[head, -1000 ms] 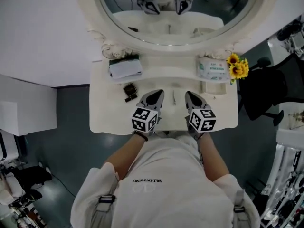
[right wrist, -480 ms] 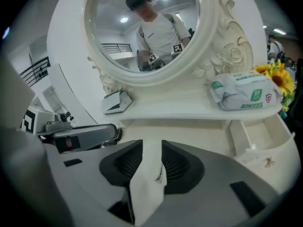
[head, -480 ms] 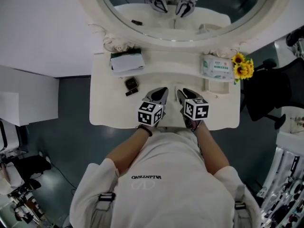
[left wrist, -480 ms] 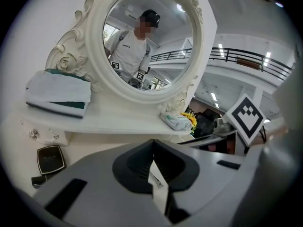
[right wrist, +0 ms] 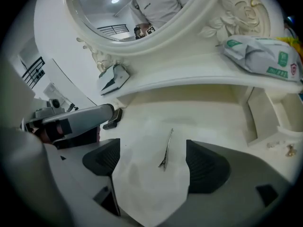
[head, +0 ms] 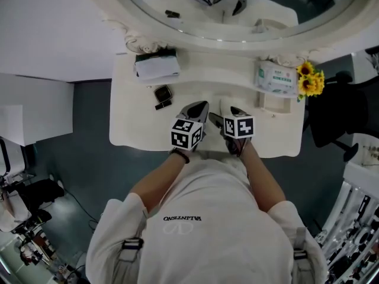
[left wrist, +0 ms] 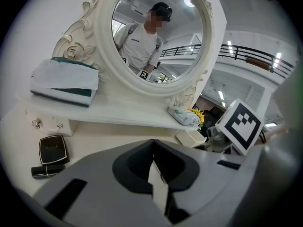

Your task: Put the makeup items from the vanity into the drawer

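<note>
So both grippers hover low over the front middle of the vanity (head: 133, 132), right in front of the person. The right gripper (right wrist: 152, 154) has its jaws spread wide, they've just been opening, and a thin metal hair clip (right wrist: 167, 148) lies flat on the tabletop in the gap between them, closer to the right-hand pad but not touching either one as far as I can see. The left gripper (left wrist: 153, 146) sits just to the left of it in the head view, with its jaws pressed together and nothing between them. The rest of the makeup is off to the left of the left gripper: a black compact (head: 163, 93) lying flat and a little black tube (head: 163, 105) just below it, both on the tabletop near the raised shelf. Up on that shelf there's a folded cloth (head: 157, 67) at the left and a pack of wipes (head: 275, 78) at the right, with sunflowers (head: 311, 81) just beside the pack. The big round mirror (head: 195, 5) fills the top of the frame.
</note>
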Demonstrator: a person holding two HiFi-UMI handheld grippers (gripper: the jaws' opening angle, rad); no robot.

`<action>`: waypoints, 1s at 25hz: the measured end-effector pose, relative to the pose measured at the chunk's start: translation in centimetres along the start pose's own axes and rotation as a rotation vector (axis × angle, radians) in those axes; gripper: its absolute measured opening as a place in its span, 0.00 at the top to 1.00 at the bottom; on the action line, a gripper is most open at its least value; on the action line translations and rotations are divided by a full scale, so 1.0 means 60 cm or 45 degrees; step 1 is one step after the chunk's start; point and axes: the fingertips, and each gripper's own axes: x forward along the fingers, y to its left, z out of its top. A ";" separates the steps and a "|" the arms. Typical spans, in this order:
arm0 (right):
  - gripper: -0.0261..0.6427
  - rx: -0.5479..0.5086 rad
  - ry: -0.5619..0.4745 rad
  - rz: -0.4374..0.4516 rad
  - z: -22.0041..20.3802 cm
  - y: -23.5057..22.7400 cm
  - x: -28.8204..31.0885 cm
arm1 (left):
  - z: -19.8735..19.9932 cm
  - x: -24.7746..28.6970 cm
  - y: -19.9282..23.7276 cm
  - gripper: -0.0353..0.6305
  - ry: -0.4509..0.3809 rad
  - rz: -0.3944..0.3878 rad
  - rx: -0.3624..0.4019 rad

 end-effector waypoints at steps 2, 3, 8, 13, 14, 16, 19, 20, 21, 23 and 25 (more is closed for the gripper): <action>0.30 -0.006 0.031 -0.005 -0.006 -0.002 0.008 | -0.011 0.005 0.007 0.94 0.027 0.024 -0.017; 0.30 -0.007 0.042 -0.007 -0.008 -0.003 0.012 | -0.017 0.007 0.011 0.94 0.044 0.039 -0.027; 0.30 -0.034 0.110 -0.031 -0.020 -0.014 0.030 | -0.034 0.013 0.028 0.94 0.091 0.103 -0.062; 0.30 -0.035 0.163 -0.064 -0.033 -0.022 0.048 | -0.037 0.016 0.035 0.94 0.080 0.109 -0.093; 0.30 -0.040 0.167 -0.074 -0.033 -0.024 0.051 | -0.038 0.017 0.037 0.94 0.082 0.109 -0.095; 0.30 -0.045 0.175 -0.093 -0.034 -0.026 0.053 | -0.041 0.018 0.040 0.94 0.086 0.111 -0.098; 0.33 -0.049 0.180 -0.129 -0.037 -0.031 0.054 | -0.044 0.020 0.043 0.94 0.089 0.113 -0.101; 0.34 -0.050 0.180 -0.143 -0.037 -0.032 0.054 | -0.044 0.022 0.044 0.94 0.090 0.111 -0.098; 0.34 -0.051 0.179 -0.156 -0.037 -0.033 0.055 | -0.045 0.023 0.045 0.94 0.093 0.110 -0.095; 0.35 -0.063 0.180 -0.183 -0.037 -0.034 0.058 | -0.047 0.026 0.047 0.94 0.102 0.110 -0.096; 0.37 -0.082 0.189 -0.216 -0.038 -0.037 0.058 | -0.048 0.028 0.049 0.94 0.107 0.111 -0.101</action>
